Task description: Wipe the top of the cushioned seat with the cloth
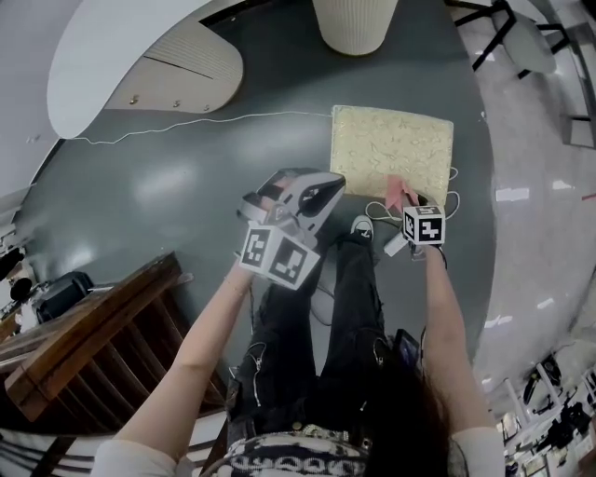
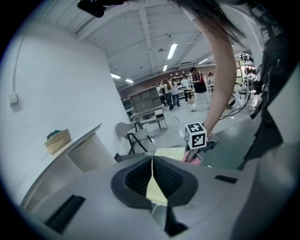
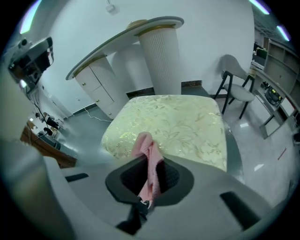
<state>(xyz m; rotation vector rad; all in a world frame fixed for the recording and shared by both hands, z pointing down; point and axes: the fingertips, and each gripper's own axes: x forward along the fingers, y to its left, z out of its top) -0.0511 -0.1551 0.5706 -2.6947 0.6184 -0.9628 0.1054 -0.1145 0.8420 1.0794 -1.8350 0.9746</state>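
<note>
The cushioned seat (image 1: 391,149) is a cream, leaf-patterned square pad low on the grey floor, ahead of me. My right gripper (image 1: 406,201) hangs over its near edge, shut on a pink cloth (image 1: 399,192). In the right gripper view the cloth (image 3: 143,143) stands up between the jaws of that gripper (image 3: 149,164), above the seat (image 3: 178,119); I cannot tell whether it touches the seat. My left gripper (image 1: 328,188) is held left of the seat's near corner, shut on nothing. In the left gripper view its jaws (image 2: 152,164) meet, and the seat (image 2: 169,152) and the cloth (image 2: 191,156) lie beyond.
A white ribbed pedestal (image 1: 354,23) stands just behind the seat under a curved white counter (image 1: 112,47). A thin white cable (image 1: 205,119) runs across the floor. Dark wooden slats (image 1: 93,340) lie at my left. A grey chair (image 3: 236,89) stands right of the seat.
</note>
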